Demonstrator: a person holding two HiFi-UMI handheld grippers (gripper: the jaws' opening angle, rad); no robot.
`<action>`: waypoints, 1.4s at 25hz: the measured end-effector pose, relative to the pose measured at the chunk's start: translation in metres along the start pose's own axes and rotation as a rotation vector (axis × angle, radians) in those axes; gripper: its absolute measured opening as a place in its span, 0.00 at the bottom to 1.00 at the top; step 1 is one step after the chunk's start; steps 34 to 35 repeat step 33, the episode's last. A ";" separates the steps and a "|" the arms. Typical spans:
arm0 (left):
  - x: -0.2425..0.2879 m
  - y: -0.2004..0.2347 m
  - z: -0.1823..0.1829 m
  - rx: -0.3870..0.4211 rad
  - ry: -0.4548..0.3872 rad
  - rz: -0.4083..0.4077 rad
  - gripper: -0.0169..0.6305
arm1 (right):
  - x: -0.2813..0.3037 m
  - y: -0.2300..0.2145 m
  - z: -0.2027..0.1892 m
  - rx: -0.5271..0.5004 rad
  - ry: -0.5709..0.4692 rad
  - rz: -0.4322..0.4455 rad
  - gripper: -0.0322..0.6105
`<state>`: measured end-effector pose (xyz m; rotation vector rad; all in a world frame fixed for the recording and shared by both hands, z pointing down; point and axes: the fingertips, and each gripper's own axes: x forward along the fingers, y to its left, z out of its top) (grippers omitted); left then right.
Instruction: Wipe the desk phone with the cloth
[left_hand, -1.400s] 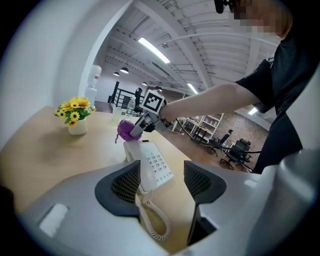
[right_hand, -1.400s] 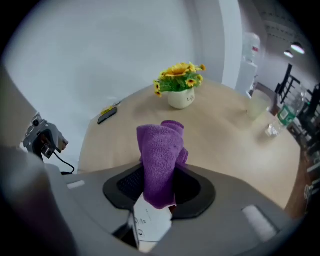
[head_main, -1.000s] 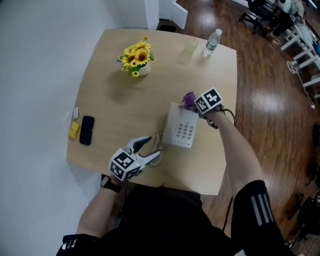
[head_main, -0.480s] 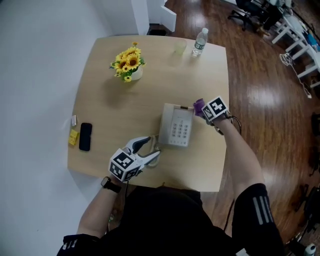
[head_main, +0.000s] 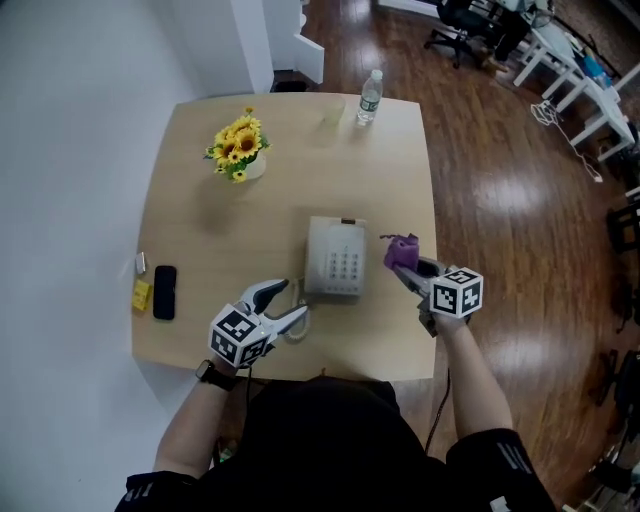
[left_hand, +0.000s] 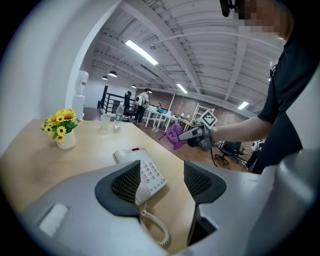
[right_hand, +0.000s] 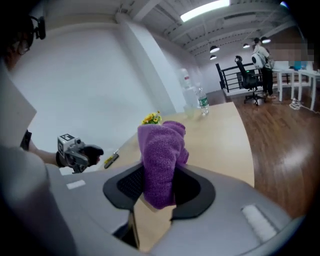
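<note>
The white desk phone (head_main: 335, 257) lies flat on the wooden table (head_main: 200, 215), its coiled cord (left_hand: 152, 230) trailing toward me. My right gripper (head_main: 405, 264) is shut on a bunched purple cloth (head_main: 402, 251), held just right of the phone near the table's right edge and clear of it. In the right gripper view the cloth (right_hand: 160, 157) stands up between the jaws. My left gripper (head_main: 282, 304) is open near the front edge, just left of the phone's near corner, with nothing in it. From the left gripper view the phone (left_hand: 142, 172) lies straight ahead.
A vase of sunflowers (head_main: 236, 150) stands at the back left. A water bottle (head_main: 370, 97) and a clear cup (head_main: 333, 115) are at the far edge. A black mobile (head_main: 164, 292) and a yellow item (head_main: 141, 294) lie by the left edge.
My right gripper has carried the cloth off the phone's far right corner, toward me and to the right. The left gripper has stayed open in place.
</note>
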<state>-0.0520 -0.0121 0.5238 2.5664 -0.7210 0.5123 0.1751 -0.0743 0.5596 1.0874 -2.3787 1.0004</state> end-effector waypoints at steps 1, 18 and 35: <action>0.000 -0.002 0.000 0.005 0.000 -0.004 0.44 | -0.012 0.011 0.001 -0.001 -0.040 0.007 0.28; -0.017 -0.042 0.016 0.075 -0.018 -0.061 0.44 | -0.084 0.127 0.000 -0.115 -0.240 0.050 0.28; -0.035 -0.048 0.010 0.080 -0.037 -0.063 0.44 | -0.091 0.155 -0.014 -0.164 -0.219 0.030 0.28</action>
